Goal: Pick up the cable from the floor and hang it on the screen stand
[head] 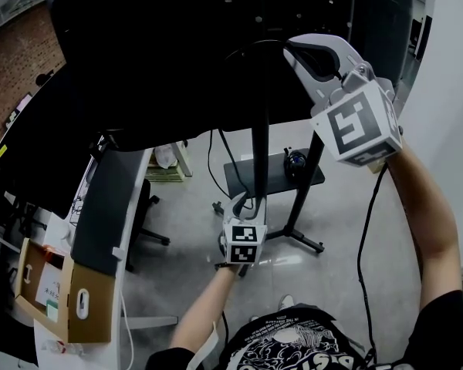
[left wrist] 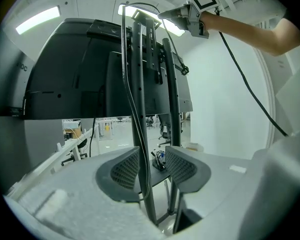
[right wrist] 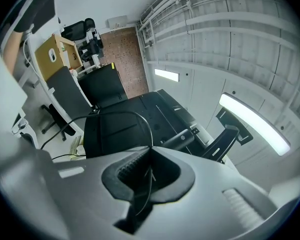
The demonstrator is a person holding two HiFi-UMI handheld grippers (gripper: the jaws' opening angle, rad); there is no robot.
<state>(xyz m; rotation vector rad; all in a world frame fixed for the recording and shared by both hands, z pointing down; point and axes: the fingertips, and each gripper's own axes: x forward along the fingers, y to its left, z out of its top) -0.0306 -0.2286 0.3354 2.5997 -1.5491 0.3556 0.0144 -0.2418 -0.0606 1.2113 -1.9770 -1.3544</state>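
The right gripper (right wrist: 149, 151) is held high at the top edge of the screen (head: 177, 52), its jaws pressed together on the thin black cable (right wrist: 121, 111), which arcs out of the pinch over the black panel. The left gripper (left wrist: 152, 153) is held lower, jaws spread, with the post of the screen stand (head: 260, 145) standing between the pads (left wrist: 124, 170). A run of cable is seen lying along that post, close by the left pad — whether it is touched cannot be told. Near the foot of the post a dark shelf (head: 243, 177) is carried above splayed legs (head: 305, 241), and these are planted on a glossy grey floor (head: 193, 276). To the left, a desk (head: 112, 199) with a dark top is set near the stand, and a cardboard box (head: 77, 303) is placed at its near end. The right side is closed by a white wall (head: 451, 83), just beyond the raised arm. Bare floor is left between the desk and the stand's legs. Overhead, strip lights (left wrist: 37, 19) are mounted on a pale ceiling, and a brick wall (head: 15, 60) is seen at the far left.
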